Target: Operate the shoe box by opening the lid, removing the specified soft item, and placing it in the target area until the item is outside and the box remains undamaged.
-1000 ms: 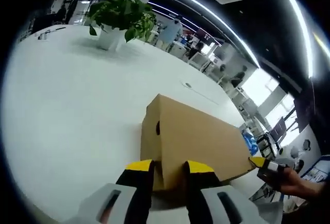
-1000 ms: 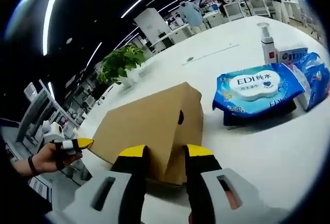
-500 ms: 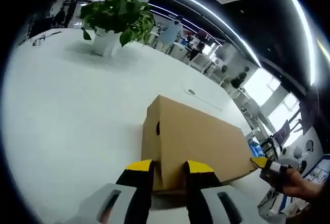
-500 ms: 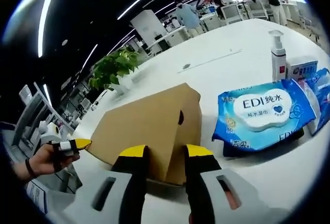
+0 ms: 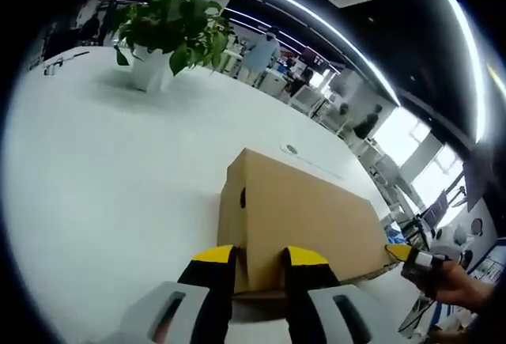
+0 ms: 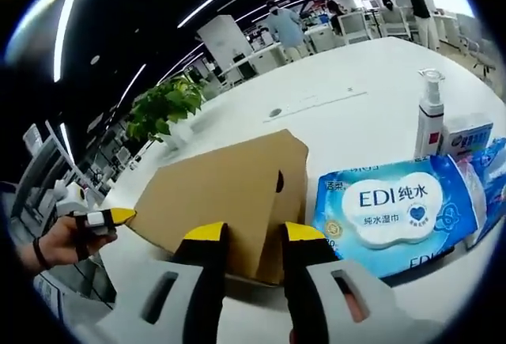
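A brown cardboard shoe box with a small round hole in its end wall lies on the white table. My left gripper has its yellow-tipped jaws on either side of the lid's near corner, shut on its edge. At the box's far right corner a hand holds my right gripper. From the other end, the shoe box has my right gripper shut on the lid corner there. At the left of that view a hand holds my left gripper. The box's inside is hidden.
A potted green plant stands at the table's far side. A blue pack of wet wipes lies close beside the box, with a pump bottle and a small carton behind it. Office desks and people are in the background.
Both views have shifted a little with the hands. In the right gripper view the wipes pack now sits lower and nearer the box. Both grips on the lid corners are unchanged.
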Action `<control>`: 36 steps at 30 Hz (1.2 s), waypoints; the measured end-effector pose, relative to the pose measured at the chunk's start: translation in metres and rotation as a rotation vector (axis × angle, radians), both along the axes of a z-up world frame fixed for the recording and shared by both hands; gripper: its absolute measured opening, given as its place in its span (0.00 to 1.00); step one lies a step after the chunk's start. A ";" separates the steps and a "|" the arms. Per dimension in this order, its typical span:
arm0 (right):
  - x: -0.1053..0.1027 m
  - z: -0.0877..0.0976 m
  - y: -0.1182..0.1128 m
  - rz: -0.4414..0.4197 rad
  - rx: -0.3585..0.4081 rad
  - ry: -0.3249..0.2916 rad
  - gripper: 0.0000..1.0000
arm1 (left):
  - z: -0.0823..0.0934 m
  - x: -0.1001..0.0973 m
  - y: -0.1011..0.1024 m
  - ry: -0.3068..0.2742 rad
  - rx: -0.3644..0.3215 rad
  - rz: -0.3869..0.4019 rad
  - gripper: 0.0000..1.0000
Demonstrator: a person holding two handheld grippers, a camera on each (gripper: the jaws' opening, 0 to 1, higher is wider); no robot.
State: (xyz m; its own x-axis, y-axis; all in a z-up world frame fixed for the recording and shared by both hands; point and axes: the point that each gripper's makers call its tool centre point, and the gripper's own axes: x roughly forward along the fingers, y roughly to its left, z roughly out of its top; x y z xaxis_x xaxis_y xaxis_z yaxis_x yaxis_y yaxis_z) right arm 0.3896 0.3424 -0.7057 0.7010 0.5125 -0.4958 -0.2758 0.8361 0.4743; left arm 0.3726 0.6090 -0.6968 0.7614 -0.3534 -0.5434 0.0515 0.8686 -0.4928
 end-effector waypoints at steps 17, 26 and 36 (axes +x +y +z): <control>-0.012 0.009 -0.003 0.032 0.048 0.001 0.34 | 0.016 -0.007 0.004 -0.041 0.061 -0.024 0.23; -0.032 0.027 -0.019 0.044 -0.007 -0.056 0.38 | 0.036 -0.043 0.019 -0.100 0.116 -0.043 0.27; -0.053 0.054 -0.018 0.109 -0.062 -0.137 0.43 | 0.062 -0.072 0.021 -0.168 0.175 -0.102 0.31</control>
State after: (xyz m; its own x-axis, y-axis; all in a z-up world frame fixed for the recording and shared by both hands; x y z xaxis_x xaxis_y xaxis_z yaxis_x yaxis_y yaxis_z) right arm 0.3369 0.3241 -0.6520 0.7060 0.5605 -0.4329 -0.4247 0.8242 0.3746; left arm 0.3011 0.6296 -0.6349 0.8115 -0.3448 -0.4718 0.2117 0.9260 -0.3126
